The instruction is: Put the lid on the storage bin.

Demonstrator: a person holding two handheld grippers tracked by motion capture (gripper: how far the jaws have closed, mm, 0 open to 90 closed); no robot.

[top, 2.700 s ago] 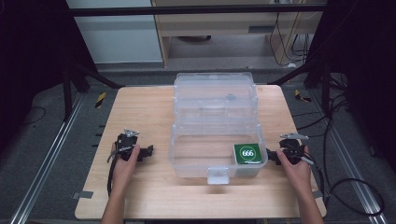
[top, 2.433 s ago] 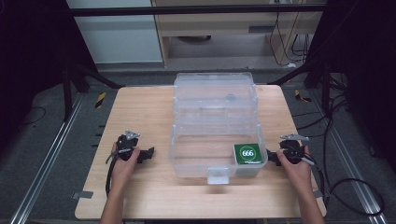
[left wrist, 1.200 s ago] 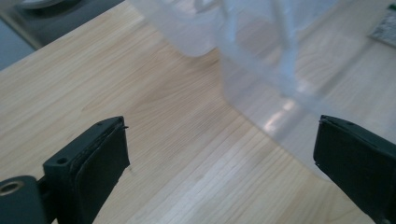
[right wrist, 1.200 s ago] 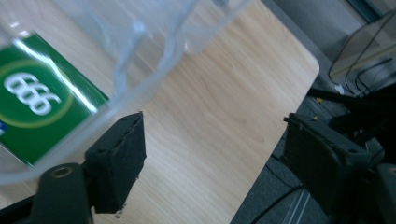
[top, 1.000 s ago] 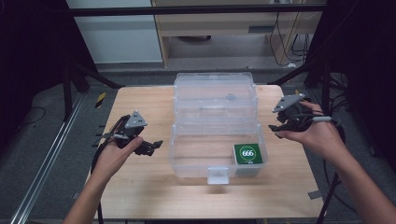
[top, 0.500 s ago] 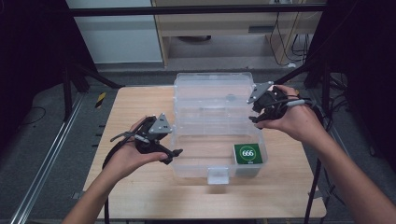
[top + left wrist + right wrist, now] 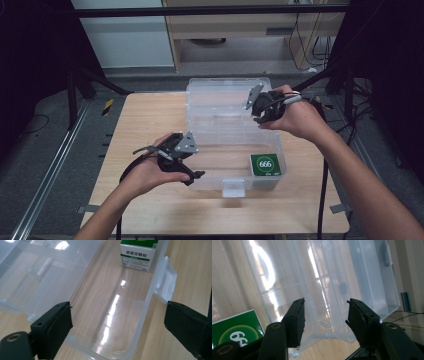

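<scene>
Clear plastic hinged storage box (image 7: 232, 130) sits open mid wooden surface (image 7: 145, 130), long axis running away from person, lid half at far end, latch tab (image 7: 233, 187) facing near edge. Green-and-white carton (image 7: 265, 165) stands in near right corner. Left tongs (image 7: 192, 176) spread wide at box's near left wall, nothing between. Right tongs (image 7: 257, 114) hover over lid half, part-spread, just been closing, empty.

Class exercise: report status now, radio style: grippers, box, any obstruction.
Left gripper open over clear box front. Right gripper open over raised lid, jaws just closing, nothing between. Green carton inside box.
</scene>
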